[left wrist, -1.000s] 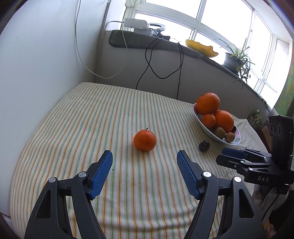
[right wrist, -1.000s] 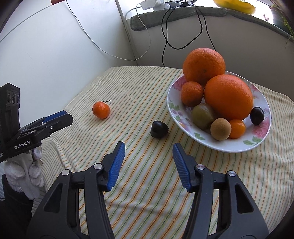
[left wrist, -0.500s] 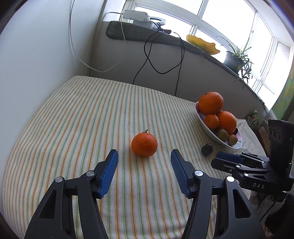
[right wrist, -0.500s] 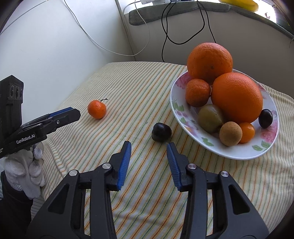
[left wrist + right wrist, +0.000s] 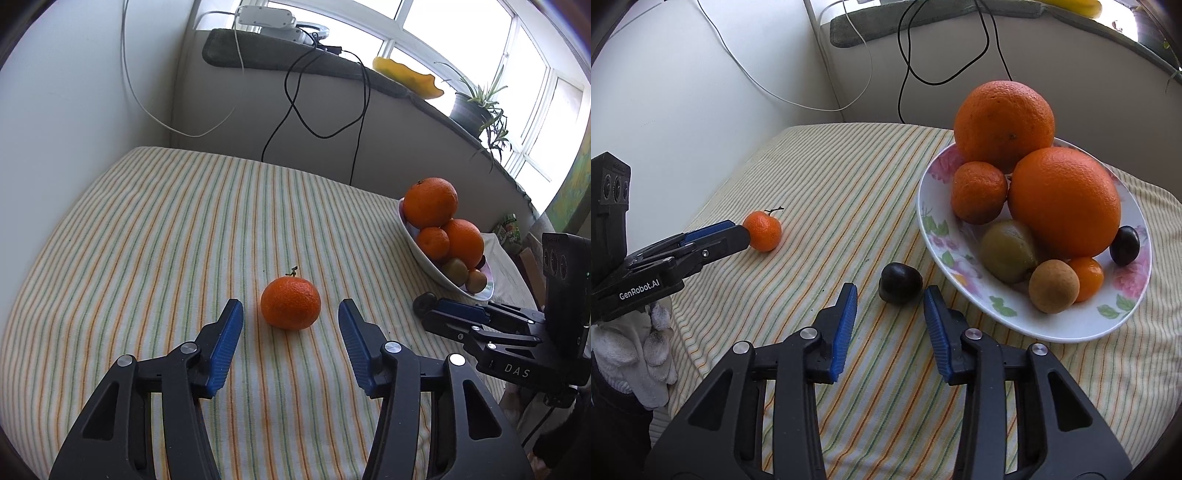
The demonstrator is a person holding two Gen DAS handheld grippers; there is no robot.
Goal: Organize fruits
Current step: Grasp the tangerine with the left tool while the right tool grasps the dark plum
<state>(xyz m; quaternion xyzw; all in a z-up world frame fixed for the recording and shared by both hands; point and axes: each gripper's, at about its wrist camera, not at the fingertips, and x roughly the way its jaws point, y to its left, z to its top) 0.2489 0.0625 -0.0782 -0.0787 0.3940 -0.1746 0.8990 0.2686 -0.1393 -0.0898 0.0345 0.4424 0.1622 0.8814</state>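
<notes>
A small mandarin (image 5: 290, 302) with a stem lies on the striped cloth, just ahead of my open left gripper (image 5: 290, 314), whose blue fingertips flank it without touching. The mandarin (image 5: 762, 231) and the left gripper (image 5: 713, 236) also show in the right wrist view. A dark plum (image 5: 900, 283) rests on the cloth by the plate's rim; my open right gripper (image 5: 890, 295) has its tips at either side of it, apart from it. The flowered plate (image 5: 1071, 328) holds two oranges, a mandarin, a kiwi, another plum and small fruits. The right gripper (image 5: 458, 314) partly hides the plum (image 5: 424, 301).
The striped cloth (image 5: 147, 240) covers the table against a white wall. Black and white cables (image 5: 295, 107) hang from the sill behind. A potted plant (image 5: 476, 107) and a yellow dish (image 5: 406, 77) sit on the sill. A gloved hand (image 5: 639, 350) holds the left gripper.
Both grippers have moved forward and narrowed somewhat: the left has come up to the mandarin, the right up to the loose plum.
</notes>
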